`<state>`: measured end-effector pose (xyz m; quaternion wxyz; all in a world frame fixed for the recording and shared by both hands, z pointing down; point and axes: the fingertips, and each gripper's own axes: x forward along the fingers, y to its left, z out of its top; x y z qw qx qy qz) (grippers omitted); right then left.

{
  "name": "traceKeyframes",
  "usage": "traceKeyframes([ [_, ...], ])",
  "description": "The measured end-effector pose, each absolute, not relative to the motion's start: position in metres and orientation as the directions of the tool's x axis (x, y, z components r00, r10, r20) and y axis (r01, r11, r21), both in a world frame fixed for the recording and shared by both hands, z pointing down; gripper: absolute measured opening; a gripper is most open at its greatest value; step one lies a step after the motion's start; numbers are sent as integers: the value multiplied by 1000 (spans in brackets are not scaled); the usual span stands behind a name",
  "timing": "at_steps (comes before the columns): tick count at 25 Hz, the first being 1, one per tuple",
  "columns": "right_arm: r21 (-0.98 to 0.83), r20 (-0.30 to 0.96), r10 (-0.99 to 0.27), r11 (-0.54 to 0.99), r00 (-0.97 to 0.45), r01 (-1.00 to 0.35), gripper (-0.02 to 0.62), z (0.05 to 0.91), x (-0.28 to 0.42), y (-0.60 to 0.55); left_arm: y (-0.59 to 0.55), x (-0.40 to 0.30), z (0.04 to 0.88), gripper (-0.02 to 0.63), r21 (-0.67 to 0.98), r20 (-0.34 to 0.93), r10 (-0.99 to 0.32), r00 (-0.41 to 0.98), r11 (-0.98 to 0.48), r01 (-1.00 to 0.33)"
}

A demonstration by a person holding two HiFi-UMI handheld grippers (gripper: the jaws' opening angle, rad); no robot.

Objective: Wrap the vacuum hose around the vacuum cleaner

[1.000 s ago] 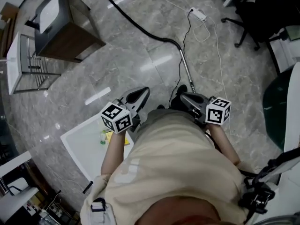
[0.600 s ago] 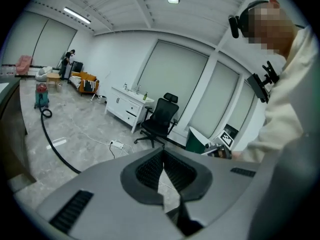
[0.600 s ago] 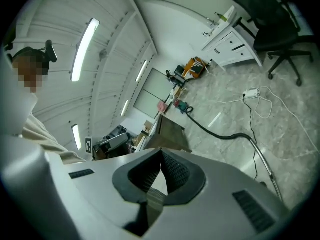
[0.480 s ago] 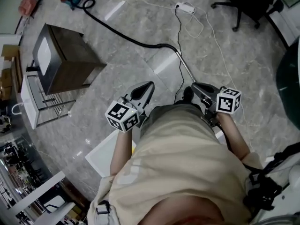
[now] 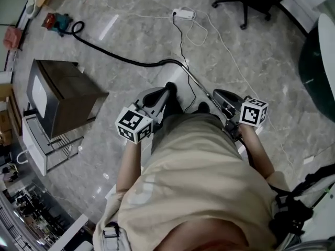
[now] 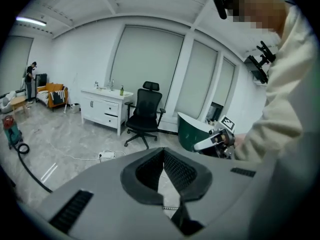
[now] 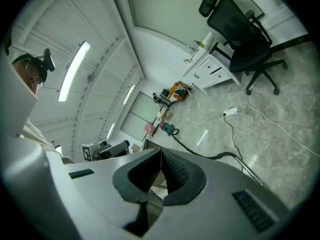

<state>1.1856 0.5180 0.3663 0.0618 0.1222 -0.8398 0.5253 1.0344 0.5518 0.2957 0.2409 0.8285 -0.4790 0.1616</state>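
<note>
Hovering above open floor point(image 5: 261, 51), left claw point(image 5: 168, 89), right claw point(image 5: 216, 93) both closed empty, vacuum hose point(image 5: 120, 59) ahead.

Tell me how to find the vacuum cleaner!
Start at the big brown cabinet on the grey floor. Follow the black hose past it toward the wall. The vacuum cleaner is the small red-and-teal machine at its end.
</note>
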Motion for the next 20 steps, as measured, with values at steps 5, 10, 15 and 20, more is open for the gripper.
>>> traceKeyframes([
  [5, -863, 262, -214, 385, -941, -328, 6, 375, 1158, 498, 501, 1017, 323, 6, 260, 525, -599, 605, -564, -784],
  [10, -873, 341, -265, 268, -902, -408, 6, 395, 1103, 478, 447, 975, 367, 6, 260, 553, -454, 698, -702, -663],
  [15, -850, 445, -261, 179, -857, -496, 6, 417, 1060, 467, 413, 937, 428, 6, 285, 614, -284, 737, -790, -542],
  [20, -834, 507, -264, 87, -820, -544, 6, 439, 1056, 453, 374, 929, 488, 6, 285, 683, -151, 715, -846, -451],
])
